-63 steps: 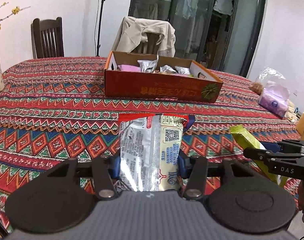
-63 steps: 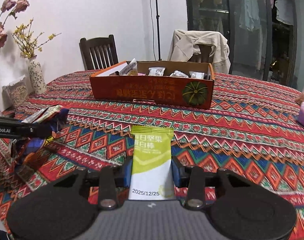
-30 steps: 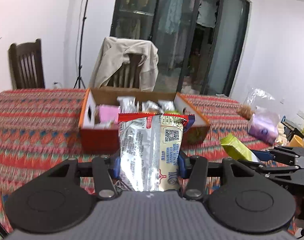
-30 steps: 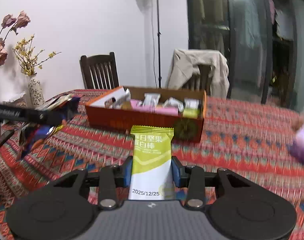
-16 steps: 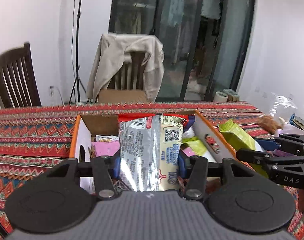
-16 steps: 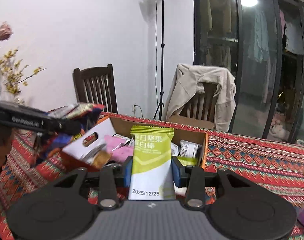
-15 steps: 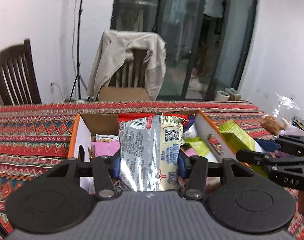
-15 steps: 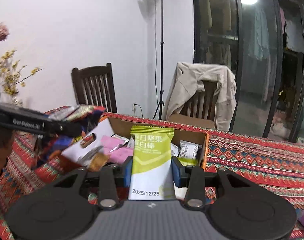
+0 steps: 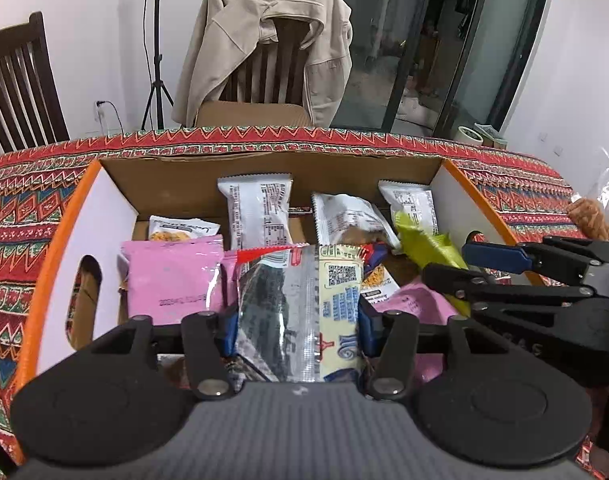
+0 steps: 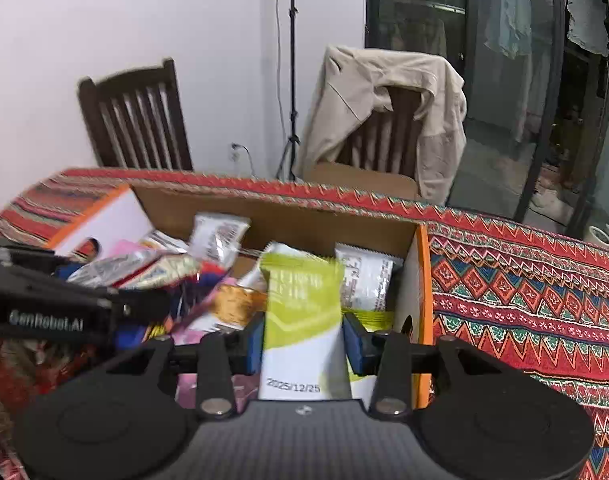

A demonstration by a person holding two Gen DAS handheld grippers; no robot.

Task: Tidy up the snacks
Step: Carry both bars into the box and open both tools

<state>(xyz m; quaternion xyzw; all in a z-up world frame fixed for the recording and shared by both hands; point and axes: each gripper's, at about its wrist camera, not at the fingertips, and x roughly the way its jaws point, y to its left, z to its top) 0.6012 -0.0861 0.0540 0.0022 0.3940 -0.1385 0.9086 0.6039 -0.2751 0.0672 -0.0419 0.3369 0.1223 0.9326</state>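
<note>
My left gripper (image 9: pixel 298 330) is shut on a silver and yellow snack packet (image 9: pixel 300 312) and holds it over the open orange cardboard box (image 9: pixel 80 200). My right gripper (image 10: pixel 304 340) is shut on a green and white snack bar packet (image 10: pixel 302 320), held over the box's right end (image 10: pixel 422 280). The box holds pink packets (image 9: pixel 170 280), white packets (image 9: pixel 258 208) and several other snacks. The right gripper (image 9: pixel 504 280) shows at the right of the left wrist view. The left gripper (image 10: pixel 64 304) shows at the left of the right wrist view.
The box sits on a table with a red patterned cloth (image 10: pixel 524 280). A chair draped with a beige jacket (image 9: pixel 264 40) stands behind the table, and a dark wooden chair (image 10: pixel 136 120) stands to its left. A clear bag of snacks (image 9: pixel 596 216) lies at the far right.
Both grippers have moved forward and tilted down, from in front of the box to over its open top, each still holding its packet.
</note>
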